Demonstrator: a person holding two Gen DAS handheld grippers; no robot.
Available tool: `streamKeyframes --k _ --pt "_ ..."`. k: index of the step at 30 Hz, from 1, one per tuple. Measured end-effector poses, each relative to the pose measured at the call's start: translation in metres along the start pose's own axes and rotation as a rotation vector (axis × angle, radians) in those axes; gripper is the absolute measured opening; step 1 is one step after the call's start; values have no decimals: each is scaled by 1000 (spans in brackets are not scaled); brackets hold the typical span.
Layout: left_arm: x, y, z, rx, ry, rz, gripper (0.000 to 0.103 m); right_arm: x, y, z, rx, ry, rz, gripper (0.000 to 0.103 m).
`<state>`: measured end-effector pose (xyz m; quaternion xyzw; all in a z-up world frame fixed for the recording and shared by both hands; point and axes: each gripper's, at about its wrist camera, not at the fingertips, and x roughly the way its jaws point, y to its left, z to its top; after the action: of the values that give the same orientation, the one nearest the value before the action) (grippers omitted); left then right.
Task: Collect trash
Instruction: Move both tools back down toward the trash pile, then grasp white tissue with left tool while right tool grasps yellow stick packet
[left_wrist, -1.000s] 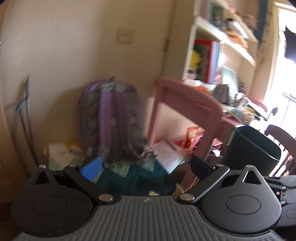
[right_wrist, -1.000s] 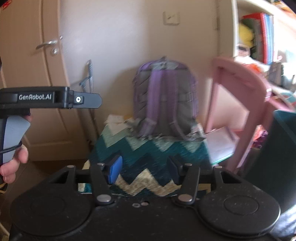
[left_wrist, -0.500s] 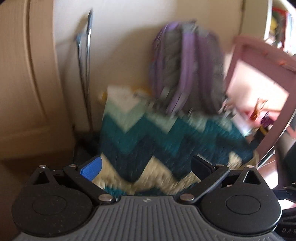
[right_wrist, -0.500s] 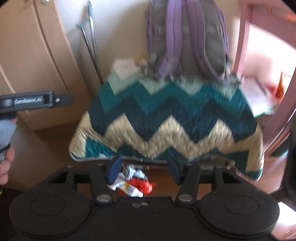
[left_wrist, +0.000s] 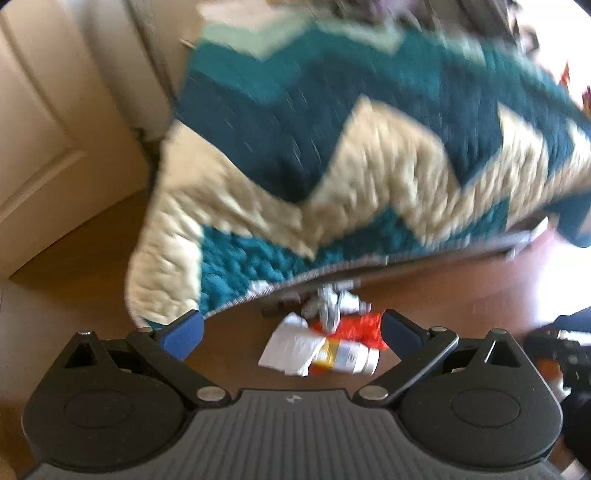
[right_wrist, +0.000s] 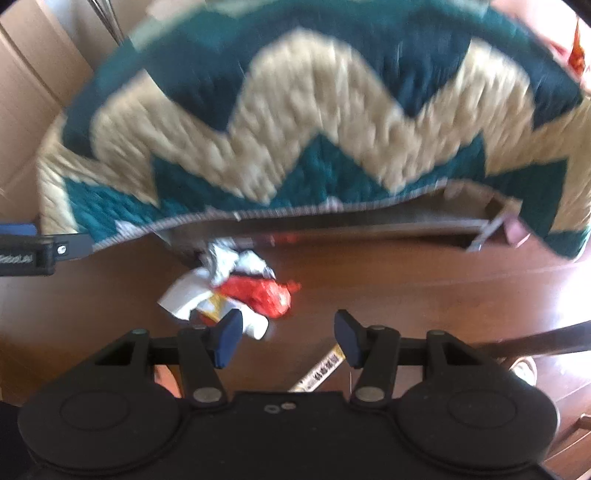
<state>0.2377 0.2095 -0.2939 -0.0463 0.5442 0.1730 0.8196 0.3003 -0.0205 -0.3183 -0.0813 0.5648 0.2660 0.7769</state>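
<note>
The crumpled wrapper pile (left_wrist: 328, 343) lies on the floor just outside the quilt edge (left_wrist: 295, 284), between the released left claw (left_wrist: 291, 332) jaws; right claw (right_wrist: 286, 339) released, offset beside it.

A dark brown wooden floor (right_wrist: 406, 280) gleams with bright light at the right. A quilted blanket (left_wrist: 369, 155) in teal, dark green and cream zigzags hangs over low furniture, its hem just above the floor. A cream panelled door (left_wrist: 48, 122) stands at the left.
</note>
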Motion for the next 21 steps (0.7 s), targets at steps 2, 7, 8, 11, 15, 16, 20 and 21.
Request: streamKeyframes --k 2,7,8,11,15,16,20,21 --pt "20 -5 -2 71 46 -6 103 23 -5 -5 2 35 -20 54" --pt "66 -14 -9 259 145 -43 103 77 -21 -22 13 139 -60 54" --pt "73 -13 -10 275 162 -60 103 87 -24 -25 16 160 -66 54" --pt "95 -7 -18 280 193 -98 103 114 -31 -33 31 222 -82 54" --pt "127 7 -26 203 265 -141 103 147 -36 -41 52 277 -77 54" --pt "135 9 -29 196 277 -136 103 155 -37 -43 57 289 -78 54" --pt "158 3 -41 255 248 -112 103 185 -43 -49 119 328 -66 54" --pt "164 2 -43 263 242 -115 103 192 -43 -49 133 336 -67 54"
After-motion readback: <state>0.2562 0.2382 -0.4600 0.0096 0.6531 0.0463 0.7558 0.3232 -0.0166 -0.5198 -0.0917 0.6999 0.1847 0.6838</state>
